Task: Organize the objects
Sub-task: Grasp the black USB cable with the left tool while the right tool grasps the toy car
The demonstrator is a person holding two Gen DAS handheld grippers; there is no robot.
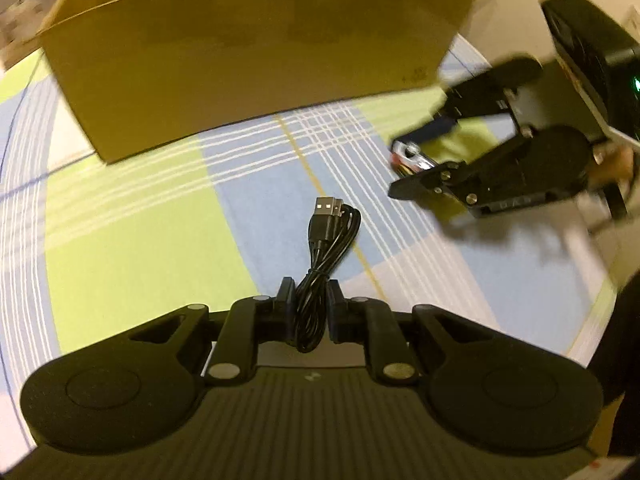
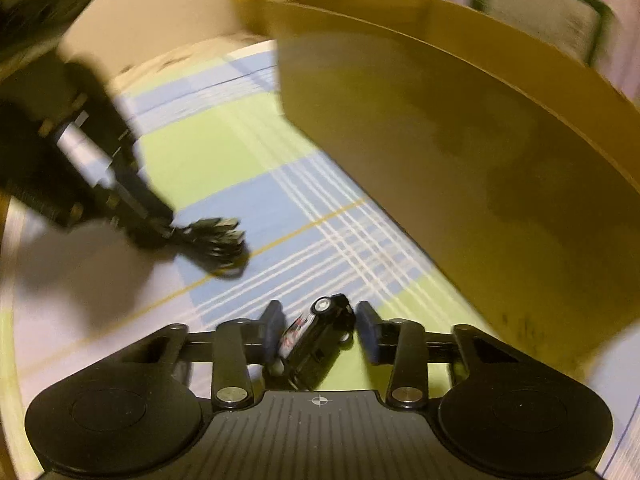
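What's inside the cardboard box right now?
Cannot tell: both views show only the cardboard box's outer walls and rim. The USB cable and toy car are outside, at the tongs.

You are working in what looks like a home, on a bench under a checked cloth [image 1: 132, 216] of green, blue and white squares. A plain cardboard box [image 1: 248, 60] stands open on it beside small household things: a coiled USB cable [image 1: 324, 248] and a toy car [image 2: 316, 336]. The background is too blurred to read.
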